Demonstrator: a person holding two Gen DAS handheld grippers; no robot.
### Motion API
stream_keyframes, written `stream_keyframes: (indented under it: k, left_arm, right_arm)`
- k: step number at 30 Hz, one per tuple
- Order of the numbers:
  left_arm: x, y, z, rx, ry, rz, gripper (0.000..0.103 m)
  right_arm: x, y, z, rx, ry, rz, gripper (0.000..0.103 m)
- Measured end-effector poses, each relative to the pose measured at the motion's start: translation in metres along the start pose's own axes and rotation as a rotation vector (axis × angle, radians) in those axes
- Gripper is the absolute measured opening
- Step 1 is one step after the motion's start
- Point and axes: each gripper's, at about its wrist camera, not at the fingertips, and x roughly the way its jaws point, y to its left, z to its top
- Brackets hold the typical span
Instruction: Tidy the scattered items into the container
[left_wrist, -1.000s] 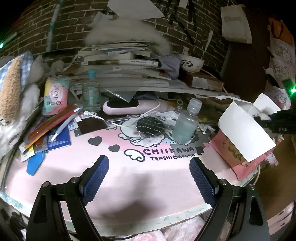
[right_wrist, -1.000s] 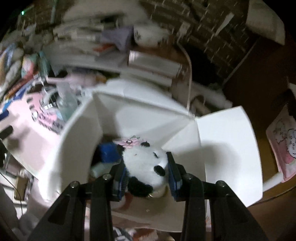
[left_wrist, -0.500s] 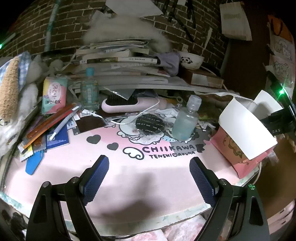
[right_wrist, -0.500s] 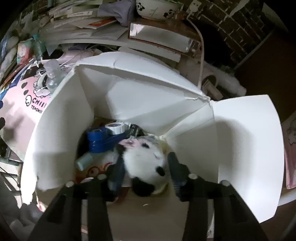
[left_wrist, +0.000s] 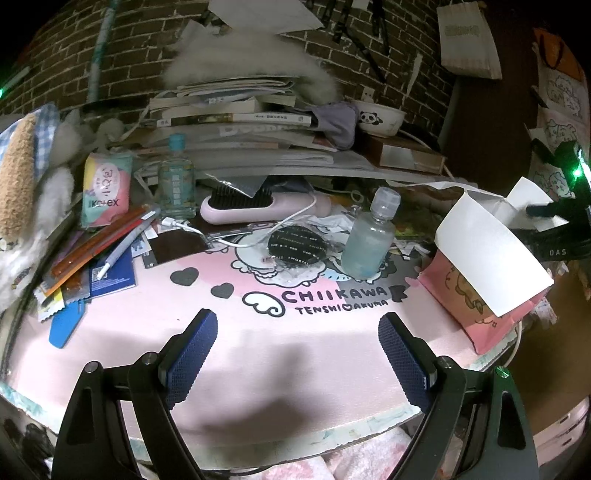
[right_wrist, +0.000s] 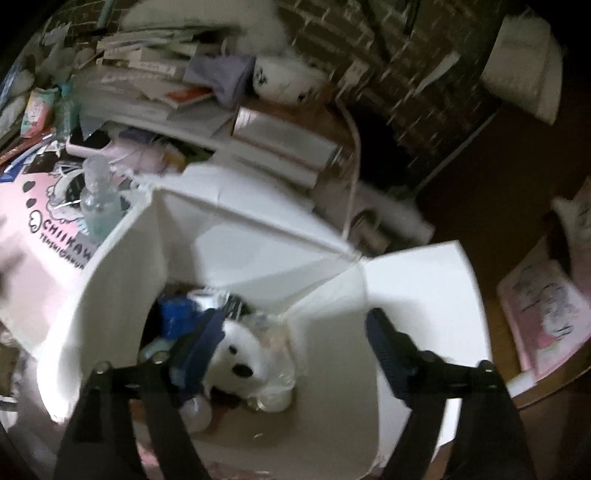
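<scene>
My right gripper (right_wrist: 295, 343) hangs released, jaws spread wide over the box (right_wrist: 417, 291), a white card carton with four flaps splayed. The fluffy panda (right_wrist: 240, 365) lies inside, next to blue tape (right_wrist: 177, 314). My left gripper (left_wrist: 295, 354) is also released, over the smooth pink mat (left_wrist: 258, 354). Far on the mat stand two clear plastic bottles (left_wrist: 367, 240), with one pink brush (left_wrist: 243, 206) between them and a round black pouch (left_wrist: 297, 249) nearer.

Black-framed tongs (left_wrist: 297, 345) carry blue, cross-hatched pads (left_wrist: 192, 350).
</scene>
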Motion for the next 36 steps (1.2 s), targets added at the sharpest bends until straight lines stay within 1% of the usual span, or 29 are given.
stream_keyframes:
  k: [4, 6, 8, 9, 12, 17, 24, 27, 30, 33, 36]
  left_arm:
    - [0.0, 0.0, 0.0, 0.0, -0.003, 0.002, 0.087]
    - [0.0, 0.001, 0.0, -0.001, -0.002, 0.007, 0.087]
    - [-0.001, 0.004, 0.0, -0.005, -0.002, 0.012, 0.087]
    - [-0.002, 0.006, -0.001, -0.008, -0.003, 0.013, 0.087]
    - [-0.004, 0.01, -0.001, -0.015, -0.004, 0.02, 0.087]
    - [-0.004, 0.016, -0.002, -0.019, -0.001, 0.033, 0.087]
    - [0.004, 0.032, 0.004, -0.02, 0.007, 0.048, 0.087]
    - [0.012, 0.038, 0.01, -0.011, 0.02, 0.045, 0.087]
    - [0.02, 0.039, 0.018, 0.015, 0.031, 0.038, 0.087]
    - [0.031, 0.038, 0.027, 0.04, 0.055, 0.022, 0.087]
    - [0.045, 0.033, 0.037, 0.08, 0.082, -0.007, 0.087]
  right_arm:
    - [-0.017, 0.008, 0.006, 0.016, -0.075, -0.018, 0.083]
    - [-0.029, 0.014, 0.008, 0.027, -0.136, -0.032, 0.088]
    - [-0.042, 0.022, 0.011, 0.036, -0.21, -0.034, 0.1]
    - [-0.049, 0.026, 0.011, 0.042, -0.245, -0.029, 0.102]
    - [-0.066, 0.042, 0.014, 0.05, -0.325, 0.007, 0.103]
    - [-0.086, 0.071, 0.014, 0.07, -0.409, 0.149, 0.103]
    - [-0.101, 0.118, 0.001, 0.061, -0.488, 0.439, 0.103]
    - [-0.099, 0.138, -0.01, 0.046, -0.486, 0.542, 0.103]
    - [-0.092, 0.152, -0.02, 0.036, -0.478, 0.616, 0.103]
    - [-0.083, 0.163, -0.03, 0.026, -0.458, 0.673, 0.103]
    - [-0.074, 0.171, -0.038, 0.016, -0.434, 0.71, 0.103]
